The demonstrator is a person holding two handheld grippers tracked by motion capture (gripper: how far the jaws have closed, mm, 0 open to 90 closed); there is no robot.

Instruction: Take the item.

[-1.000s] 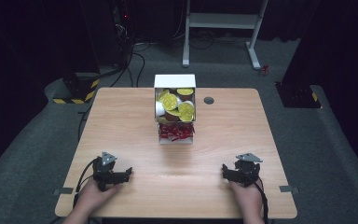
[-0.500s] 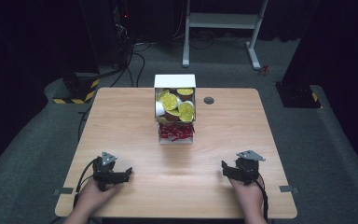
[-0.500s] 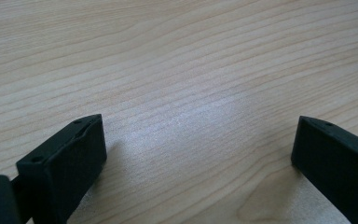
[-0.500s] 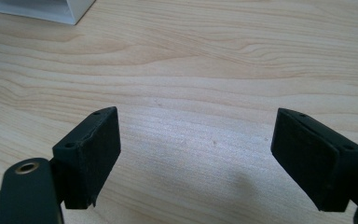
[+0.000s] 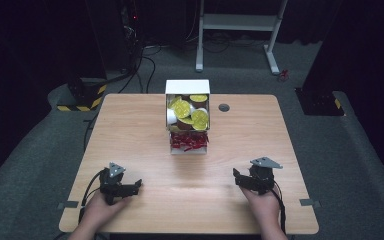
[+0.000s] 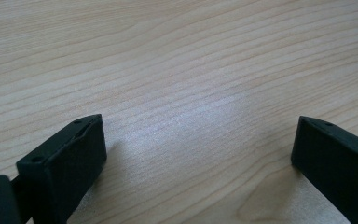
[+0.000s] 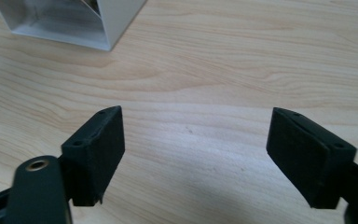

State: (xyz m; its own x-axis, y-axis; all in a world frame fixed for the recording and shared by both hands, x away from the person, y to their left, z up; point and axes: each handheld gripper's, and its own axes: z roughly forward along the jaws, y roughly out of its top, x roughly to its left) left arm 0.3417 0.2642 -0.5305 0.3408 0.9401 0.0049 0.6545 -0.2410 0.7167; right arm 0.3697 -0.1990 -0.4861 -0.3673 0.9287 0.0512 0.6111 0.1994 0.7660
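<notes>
Resting on grained wooden table (image 5: 145, 130), blocky black left gripper (image 6: 198, 154), jaws apart

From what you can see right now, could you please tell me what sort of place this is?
Probably a lab or recording workspace, not a home: a light wooden table stands alone on grey carpet in a dark room, with black cables trailing over the floor behind it and a white metal stand beyond.
</notes>
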